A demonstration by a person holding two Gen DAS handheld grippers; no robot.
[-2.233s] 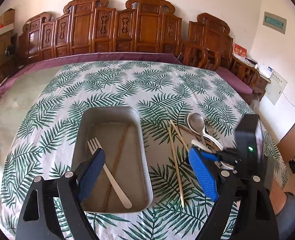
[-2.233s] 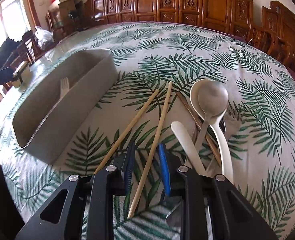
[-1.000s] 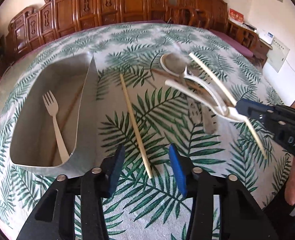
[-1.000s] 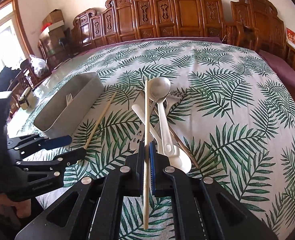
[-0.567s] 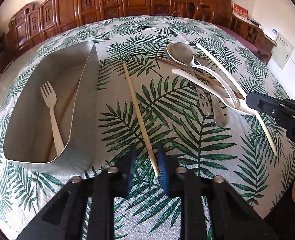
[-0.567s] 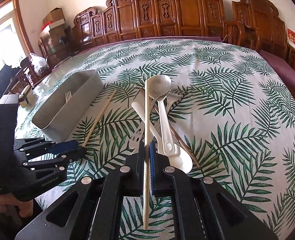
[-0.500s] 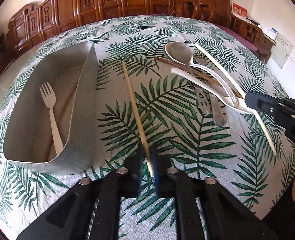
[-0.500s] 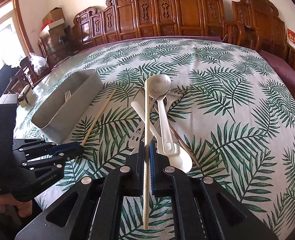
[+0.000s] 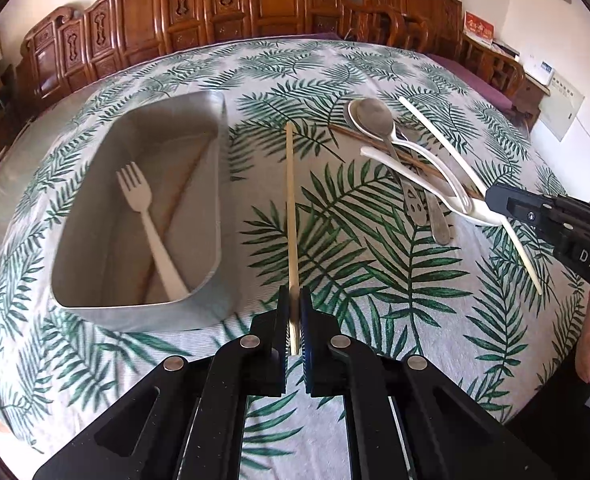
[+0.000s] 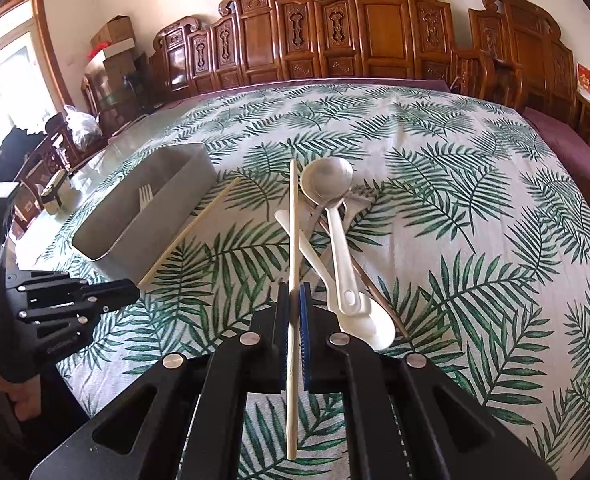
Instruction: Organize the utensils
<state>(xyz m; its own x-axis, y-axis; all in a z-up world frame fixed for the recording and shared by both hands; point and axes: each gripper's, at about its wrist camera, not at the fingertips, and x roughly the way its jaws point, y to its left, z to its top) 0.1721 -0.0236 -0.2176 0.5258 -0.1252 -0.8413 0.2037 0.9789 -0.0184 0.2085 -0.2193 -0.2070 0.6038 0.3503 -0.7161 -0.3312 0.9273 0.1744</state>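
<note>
the left tool [image 9: 293, 322] is clenched on the near end of a wooden chopstick [image 9: 291, 208], which is held pointing away over the tabletop [image 9: 375, 280], just beside the grey tray [image 9: 219, 184]; it is gripped at the end probably so that the long part can be swung over the tray wall. the right tool [image 10: 293, 332] is clenched on a pale chopstick [image 10: 293, 240], gripped nearer its middle, so a part sticks out behind the pads toward the camera. this second chopstick is held above the pile of spoons [image 10: 335, 216], well apart from the tray. in the tray a white fork [image 9: 147, 216] and a brown chopstick [image 9: 175, 208] are already laid lengthwise, so it is judged that long things are collected there. the spoons and some metal utensils are not yet sorted on the leaf-patterned cloth.
</note>
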